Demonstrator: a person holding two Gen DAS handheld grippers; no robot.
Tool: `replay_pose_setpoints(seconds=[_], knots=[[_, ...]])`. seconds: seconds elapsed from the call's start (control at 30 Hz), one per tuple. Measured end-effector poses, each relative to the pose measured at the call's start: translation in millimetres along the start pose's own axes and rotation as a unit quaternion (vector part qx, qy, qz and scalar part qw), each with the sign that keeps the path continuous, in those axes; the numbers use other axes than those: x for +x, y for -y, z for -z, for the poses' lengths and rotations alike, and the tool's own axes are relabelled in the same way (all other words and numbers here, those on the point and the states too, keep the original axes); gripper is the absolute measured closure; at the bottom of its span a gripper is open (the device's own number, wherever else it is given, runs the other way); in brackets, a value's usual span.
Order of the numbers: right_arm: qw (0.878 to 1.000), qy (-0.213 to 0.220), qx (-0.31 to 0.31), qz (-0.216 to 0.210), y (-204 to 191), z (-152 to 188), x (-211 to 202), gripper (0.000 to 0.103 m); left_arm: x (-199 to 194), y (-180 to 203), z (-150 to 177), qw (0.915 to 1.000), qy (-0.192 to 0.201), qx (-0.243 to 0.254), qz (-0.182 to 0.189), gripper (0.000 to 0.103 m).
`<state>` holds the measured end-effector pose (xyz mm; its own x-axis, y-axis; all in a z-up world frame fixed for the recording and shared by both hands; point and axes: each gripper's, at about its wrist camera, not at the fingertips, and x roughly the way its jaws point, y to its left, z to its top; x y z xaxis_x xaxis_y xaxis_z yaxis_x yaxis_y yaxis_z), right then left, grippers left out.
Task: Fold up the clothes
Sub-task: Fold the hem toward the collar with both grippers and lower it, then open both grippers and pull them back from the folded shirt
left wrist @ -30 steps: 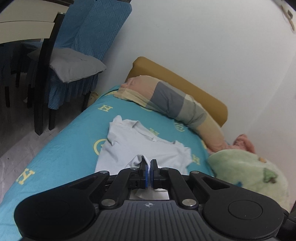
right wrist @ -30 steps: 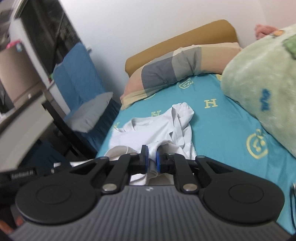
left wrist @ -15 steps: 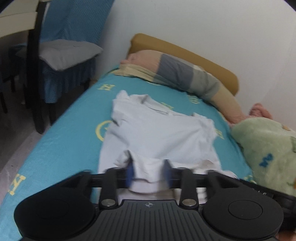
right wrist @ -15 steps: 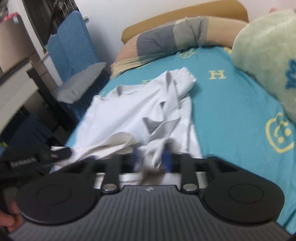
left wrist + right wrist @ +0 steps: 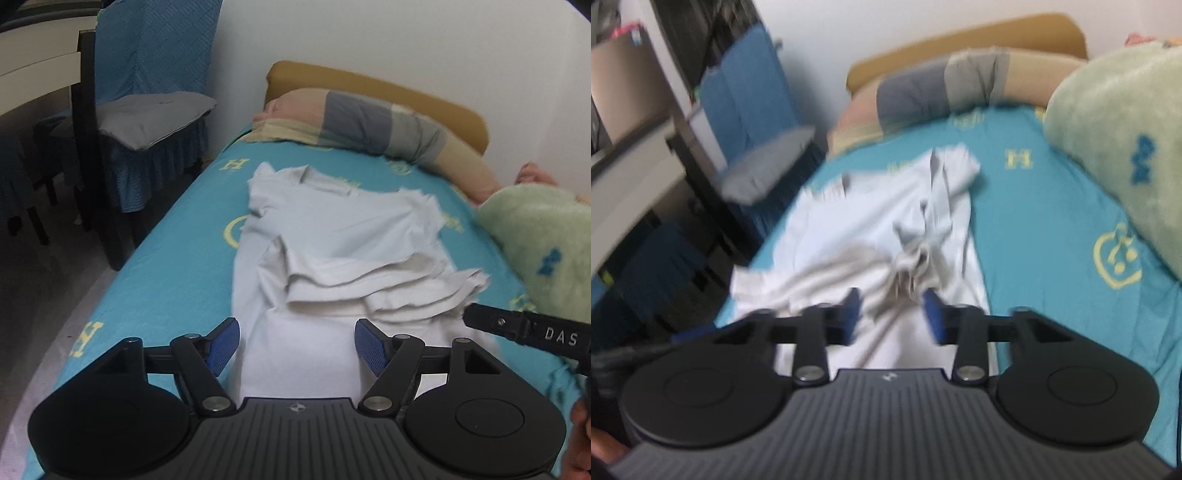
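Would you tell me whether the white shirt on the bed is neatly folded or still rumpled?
Rumpled and only partly folded: the white shirt has its lower part doubled over in uneven, creased layers, and both open grippers hold nothing.

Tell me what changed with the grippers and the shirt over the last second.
Both grippers let go: the left gripper and right gripper, each shut on the white shirt a second ago, now have fingers apart. The shirt dropped flatter, bunched midway. The pillow and green blanket stayed put.
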<state>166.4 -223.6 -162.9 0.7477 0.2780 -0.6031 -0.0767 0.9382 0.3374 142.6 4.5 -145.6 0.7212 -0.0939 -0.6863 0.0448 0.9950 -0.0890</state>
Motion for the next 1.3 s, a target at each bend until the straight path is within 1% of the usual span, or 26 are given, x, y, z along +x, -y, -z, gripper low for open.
replay_pose_setpoints(seconds=[0.07, 0.1, 0.17, 0.27, 0.3, 0.33, 0.4, 0.5, 0.6, 0.67, 0.7, 0.73, 0.77, 0.8, 0.83, 0.87, 0.93, 1.03, 1.17, 1.3], knots=[[1.0, -0.012, -0.019, 0.013, -1.5, 5.5, 13.8, 0.074, 10.3, -2.1, 0.5, 0.9999, -0.007, 0.001, -0.016, 0.032], [0.999, -0.015, -0.026, 0.019, -1.5, 7.8, 20.7, 0.074, 16.4, -3.9, 0.5, 0.9998, -0.009, -0.003, -0.019, 0.032], [0.999, -0.017, -0.033, 0.026, 1.7, 12.2, 32.8, 0.077, 28.1, -6.1, 1.3, 0.9996, -0.011, -0.006, -0.023, 0.031], [0.999, -0.005, -0.041, 0.027, 4.1, 16.8, 42.7, 0.077, 44.0, -5.5, 3.9, 0.9994, -0.009, 0.006, -0.034, 0.03], [0.998, -0.002, -0.047, 0.029, 2.9, 17.2, 44.4, 0.077, 44.8, -5.9, 3.5, 0.9994, -0.008, 0.004, -0.033, 0.03], [0.998, 0.0, -0.051, 0.032, 1.6, 16.9, 45.5, 0.077, 43.6, -6.7, 2.8, 0.9995, -0.008, -0.001, -0.03, 0.032], [0.998, 0.0, -0.055, 0.037, -1.0, 16.5, 45.0, 0.077, 39.5, -8.2, 1.8, 0.9996, -0.009, -0.005, -0.025, 0.033], [0.998, -0.005, -0.054, 0.041, -5.1, 15.2, 39.4, 0.075, 29.1, -6.0, 4.0, 0.9995, -0.013, 0.008, -0.027, 0.033], [0.998, -0.007, -0.048, 0.041, -10.1, 11.5, 26.2, 0.074, 8.2, -2.1, 6.7, 0.9996, -0.011, 0.019, -0.019, 0.033], [0.998, 0.006, -0.049, 0.045, -15.5, 8.8, 9.2, 0.074, -10.9, 0.9, 7.3, 0.9995, -0.003, 0.026, -0.014, 0.031], [0.998, 0.013, -0.05, 0.046, -18.1, 7.3, -0.5, 0.072, -21.1, 1.7, 7.4, 0.9996, 0.0, 0.026, -0.01, 0.029], [0.997, 0.019, -0.051, 0.047, -20.4, 5.8, -10.9, 0.063, -31.3, 2.4, 7.5, 0.9996, 0.004, 0.026, -0.005, 0.027], [0.997, 0.026, -0.051, 0.047, -22.4, 5.0, -22.3, 0.049, -41.6, 3.1, 7.6, 0.9996, 0.007, 0.026, 0.0, 0.026], [0.997, 0.034, -0.049, 0.048, -24.1, 4.8, -34.2, 0.041, -52.6, 4.1, 7.8, 0.9996, 0.014, 0.026, 0.005, 0.022], [0.997, 0.042, -0.048, 0.047, -25.5, 4.9, -46.2, 0.029, -63.8, 5.1, 8.1, 0.9994, 0.022, 0.026, 0.01, 0.02], [0.997, 0.05, -0.046, 0.044, -26.8, 5.2, -58.2, 0.024, -74.3, 6.8, 8.5, 0.9991, 0.03, 0.027, 0.015, 0.019], [0.996, 0.061, -0.046, 0.043, -30.6, 5.9, -78.9, 0.024, -94.9, 10.7, 9.5, 0.9982, 0.046, 0.03, 0.026, 0.011], [0.995, 0.076, -0.049, 0.043, -36.9, 7.3, -107.7, 0.024, -123.6, 15.8, 13.5, 0.9963, 0.07, 0.033, 0.037, 0.004], [0.994, 0.092, -0.041, 0.044, -41.0, 14.2, -134.1, 0.024, -149.5, 19.9, 22.2, 0.9943, 0.092, 0.039, 0.037, 0.001], [0.994, 0.097, -0.031, 0.047, -41.6, 22.3, -150.9, 0.024, -154.9, 19.2, 24.8, 0.9943, 0.094, 0.037, 0.035, 0.0]])
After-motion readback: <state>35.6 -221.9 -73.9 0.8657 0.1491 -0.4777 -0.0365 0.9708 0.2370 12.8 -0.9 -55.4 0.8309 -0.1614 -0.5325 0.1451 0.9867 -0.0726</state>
